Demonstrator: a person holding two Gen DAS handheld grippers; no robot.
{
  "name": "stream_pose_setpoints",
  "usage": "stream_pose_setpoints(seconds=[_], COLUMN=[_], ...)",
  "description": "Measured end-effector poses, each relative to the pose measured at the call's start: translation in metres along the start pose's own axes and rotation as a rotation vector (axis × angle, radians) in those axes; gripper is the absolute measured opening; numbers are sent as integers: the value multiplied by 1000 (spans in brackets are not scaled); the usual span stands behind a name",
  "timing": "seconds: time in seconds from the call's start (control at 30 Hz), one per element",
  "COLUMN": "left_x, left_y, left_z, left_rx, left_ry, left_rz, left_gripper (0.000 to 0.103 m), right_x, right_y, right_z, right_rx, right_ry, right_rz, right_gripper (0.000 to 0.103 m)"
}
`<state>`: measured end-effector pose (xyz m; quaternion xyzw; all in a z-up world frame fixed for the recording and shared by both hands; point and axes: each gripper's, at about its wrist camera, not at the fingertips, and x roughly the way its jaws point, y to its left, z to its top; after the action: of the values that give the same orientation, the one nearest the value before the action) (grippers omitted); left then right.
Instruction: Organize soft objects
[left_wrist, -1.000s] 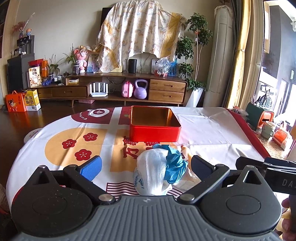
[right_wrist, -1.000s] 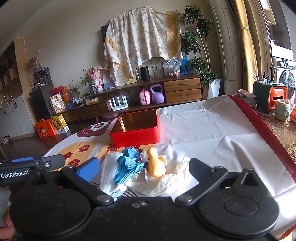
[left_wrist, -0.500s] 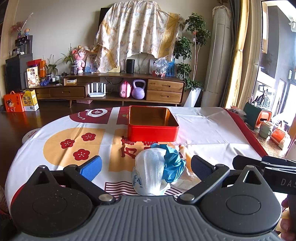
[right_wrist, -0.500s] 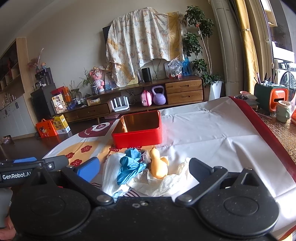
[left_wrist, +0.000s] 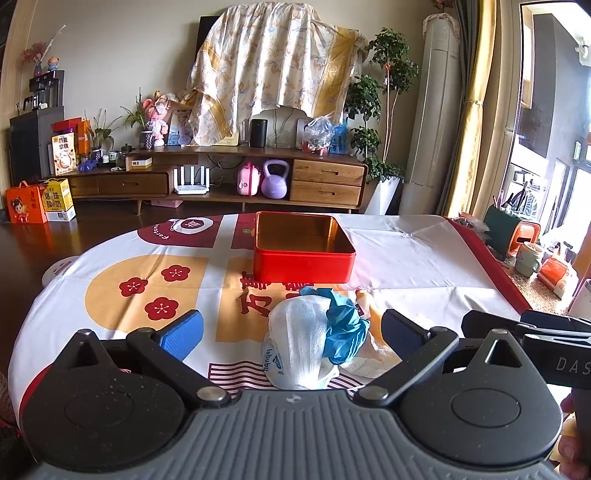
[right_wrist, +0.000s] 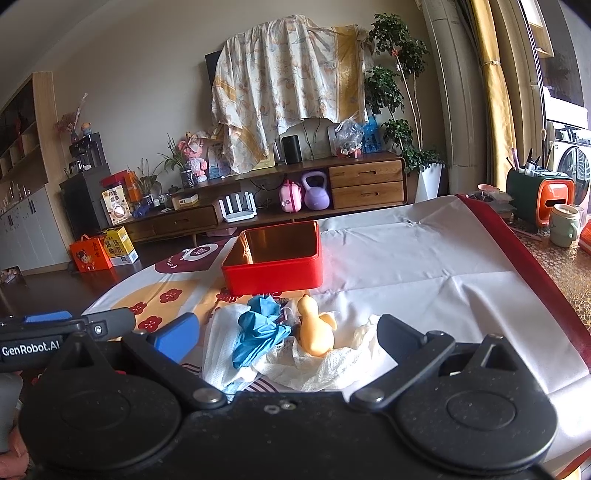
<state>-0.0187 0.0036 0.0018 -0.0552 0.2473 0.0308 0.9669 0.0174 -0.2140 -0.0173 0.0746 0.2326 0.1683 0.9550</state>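
Note:
An open red tin (left_wrist: 303, 247) (right_wrist: 274, 257) with a gold inside stands mid-table. In front of it lies a heap of soft things: a white mesh pouch (left_wrist: 299, 345) (right_wrist: 218, 347), a crumpled blue glove (left_wrist: 343, 330) (right_wrist: 258, 332), a yellow rubber duck (right_wrist: 314, 326) and a white lacy cloth (right_wrist: 325, 365). My left gripper (left_wrist: 291, 330) is open, its fingers either side of the pouch and glove, just short of them. My right gripper (right_wrist: 288, 332) is open too, facing the glove and duck. Neither holds anything.
The table wears a white cloth (left_wrist: 406, 266) with red and gold patterns and a red border on the right. Beyond the right edge stand a green mug (right_wrist: 563, 225) and an orange-and-green holder (right_wrist: 537, 199). A TV cabinet (left_wrist: 221, 181) lines the far wall.
Both views have shifted only slightly; the heap and the tin sit a little differently in frame. The objects on the table have not moved and both grippers have stayed open.

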Motion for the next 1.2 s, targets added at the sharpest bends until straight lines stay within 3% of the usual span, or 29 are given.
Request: stream_pose_setpoints(seconds=[0.6,0.83,1.03,1.2], left_x=[12,51,89,126], left_y=[4,13,13,21], left_z=[2,-6,-11,-9], left_rx=[5,-46,-32,-51], left_ry=[21,155,207,226], left_rz=[-27,-35,-53,-25], left_gripper=[103,103,103,103], right_x=[14,49,85,116], right_y=[-2,-15,-26,-28], right_z=[5,-2,-3,-3], right_rx=[-19,-25,-62,-115], right_ry=[11,90,141,184], right_rz=[9,-16,-19,-13], right_gripper=[101,100,95,83])
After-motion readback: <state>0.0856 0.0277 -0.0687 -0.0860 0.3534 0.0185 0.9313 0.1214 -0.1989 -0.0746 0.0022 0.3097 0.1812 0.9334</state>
